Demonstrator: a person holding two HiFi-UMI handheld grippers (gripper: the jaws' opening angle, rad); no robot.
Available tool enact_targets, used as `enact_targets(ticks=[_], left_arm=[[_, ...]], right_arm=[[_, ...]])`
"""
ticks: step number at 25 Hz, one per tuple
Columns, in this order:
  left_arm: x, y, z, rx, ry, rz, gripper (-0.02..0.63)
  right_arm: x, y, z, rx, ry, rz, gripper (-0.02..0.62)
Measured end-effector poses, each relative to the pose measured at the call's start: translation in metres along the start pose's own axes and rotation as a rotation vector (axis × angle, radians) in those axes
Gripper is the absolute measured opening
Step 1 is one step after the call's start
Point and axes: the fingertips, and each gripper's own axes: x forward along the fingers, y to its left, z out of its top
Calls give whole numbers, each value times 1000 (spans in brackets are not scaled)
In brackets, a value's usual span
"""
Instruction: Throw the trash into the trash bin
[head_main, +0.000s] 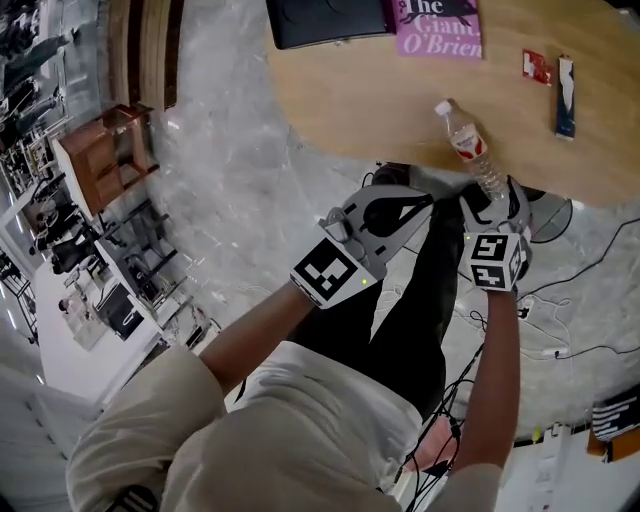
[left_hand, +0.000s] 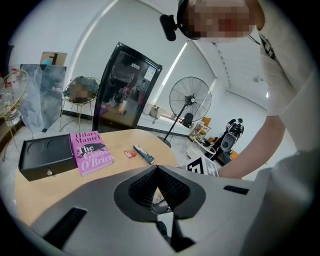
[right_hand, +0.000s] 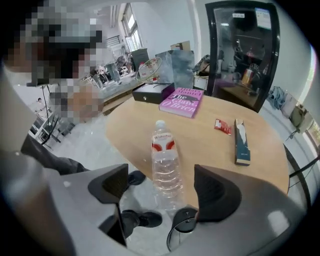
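A clear plastic water bottle (right_hand: 166, 162) with a red-and-white label lies on the round wooden table (right_hand: 210, 145), cap pointing away, base at the near edge. My right gripper (right_hand: 167, 187) is open with the bottle's base between its jaws; gaps show on both sides. From the head view the bottle (head_main: 468, 145) reaches the right gripper (head_main: 497, 200) at the table edge. My left gripper (head_main: 425, 205) hangs just left of it, below the table edge. In its own view the left gripper (left_hand: 157, 171) is shut, its pads together with nothing between them.
On the table lie a pink book (head_main: 438, 28), a black box (head_main: 330, 20), a small red packet (head_main: 536, 66) and a narrow dark blue carton (head_main: 566, 96). A floor fan (left_hand: 190, 100) and a black cabinet (left_hand: 125, 90) stand beyond. Cables (head_main: 575, 300) trail across the floor.
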Motion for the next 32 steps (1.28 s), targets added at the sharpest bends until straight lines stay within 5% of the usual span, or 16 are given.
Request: enact_targets(ticks=[15, 19, 32], left_arm=[[16, 25, -59, -108, 34, -5, 6], [18, 26, -71, -102, 50, -15, 6], [32, -5, -77, -23, 76, -80, 6]], right_arm=[[84, -11, -44, -45, 129, -35, 422], [83, -11, -43, -61, 102, -58, 320], [58, -5, -57, 36, 52, -46, 310]])
